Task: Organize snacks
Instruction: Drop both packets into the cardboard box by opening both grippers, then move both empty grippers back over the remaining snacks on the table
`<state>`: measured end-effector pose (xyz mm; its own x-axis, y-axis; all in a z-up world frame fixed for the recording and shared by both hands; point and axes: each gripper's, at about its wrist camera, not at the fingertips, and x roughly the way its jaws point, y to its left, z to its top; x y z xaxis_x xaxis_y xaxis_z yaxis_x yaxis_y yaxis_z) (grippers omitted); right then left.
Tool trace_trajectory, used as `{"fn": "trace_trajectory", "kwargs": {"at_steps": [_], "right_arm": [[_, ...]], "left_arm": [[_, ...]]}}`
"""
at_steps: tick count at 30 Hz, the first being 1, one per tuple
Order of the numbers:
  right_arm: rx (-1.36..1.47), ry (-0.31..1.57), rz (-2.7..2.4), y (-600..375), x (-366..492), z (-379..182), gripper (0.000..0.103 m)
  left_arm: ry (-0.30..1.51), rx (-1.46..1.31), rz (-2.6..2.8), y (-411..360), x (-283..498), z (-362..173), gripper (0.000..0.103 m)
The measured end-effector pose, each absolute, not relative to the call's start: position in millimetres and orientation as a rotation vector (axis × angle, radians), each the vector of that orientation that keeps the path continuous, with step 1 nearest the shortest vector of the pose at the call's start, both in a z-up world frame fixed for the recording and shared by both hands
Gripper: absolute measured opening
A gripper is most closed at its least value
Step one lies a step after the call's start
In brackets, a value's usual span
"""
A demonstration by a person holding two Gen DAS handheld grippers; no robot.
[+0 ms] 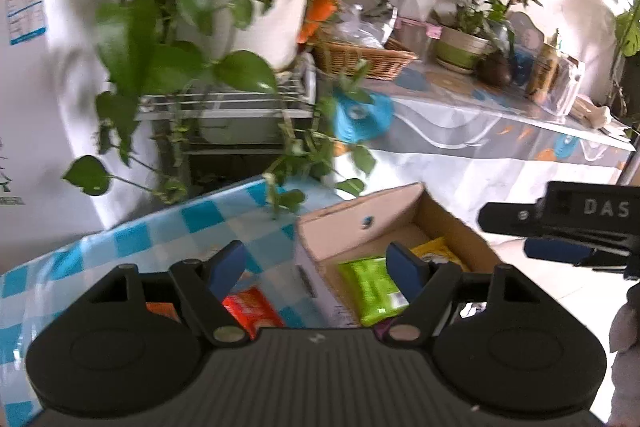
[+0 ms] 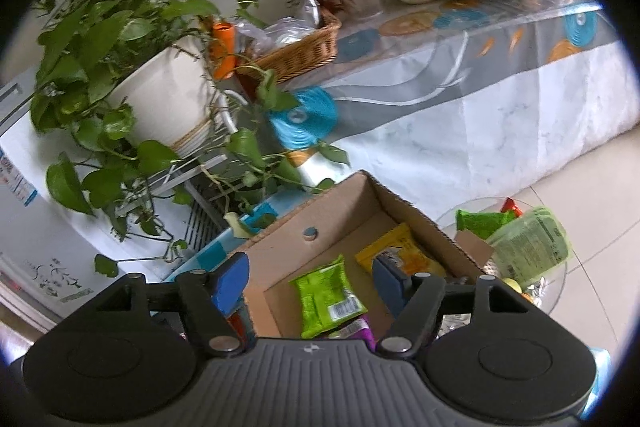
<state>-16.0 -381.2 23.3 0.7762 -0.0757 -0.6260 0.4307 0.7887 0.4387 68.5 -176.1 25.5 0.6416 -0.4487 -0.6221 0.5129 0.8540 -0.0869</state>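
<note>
An open cardboard box (image 1: 360,223) (image 2: 276,239) stands on a blue-checked tablecloth (image 1: 168,231). Inside lie a green snack packet (image 1: 372,287) (image 2: 326,297), a yellow packet (image 1: 436,251) (image 2: 396,249) and a purple one (image 2: 362,331). A red-orange packet (image 1: 252,311) lies on the cloth left of the box. My left gripper (image 1: 316,263) is open and empty above the box's left wall. My right gripper (image 2: 308,275) is open and empty over the box; it also shows in the left wrist view (image 1: 560,223) at the right.
A glass bowl (image 2: 560,291) right of the box holds green packets (image 2: 528,247) and a red one. A large potted plant (image 1: 264,19) on a wire rack trails vines toward the box. Behind, a long table carries a wicker basket (image 1: 360,55) and more pots.
</note>
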Motion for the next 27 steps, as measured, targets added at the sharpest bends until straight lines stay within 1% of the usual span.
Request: {"fn": "trace_trajectory", "kwargs": {"at_steps": [10,17,22,27], "right_arm": [[0.530,0.623,-0.146,-346.2,1.9,26.6,0.075],[0.497,0.668,0.009,-308.0,23.6,22.3,0.075],[0.508,0.713,0.071,-287.4,38.5,15.6,0.075],[0.532,0.767,0.083,-273.5,54.8,4.2,0.075]], "left_arm": [[0.704,0.050,-0.448,-107.4,94.3,23.8,0.077],[0.722,0.040,-0.378,-58.5,112.0,17.3,0.077],[0.750,0.026,-0.357,-34.8,121.8,4.9,0.078],[0.792,0.013,-0.363,-31.3,127.4,-14.7,0.078]]}}
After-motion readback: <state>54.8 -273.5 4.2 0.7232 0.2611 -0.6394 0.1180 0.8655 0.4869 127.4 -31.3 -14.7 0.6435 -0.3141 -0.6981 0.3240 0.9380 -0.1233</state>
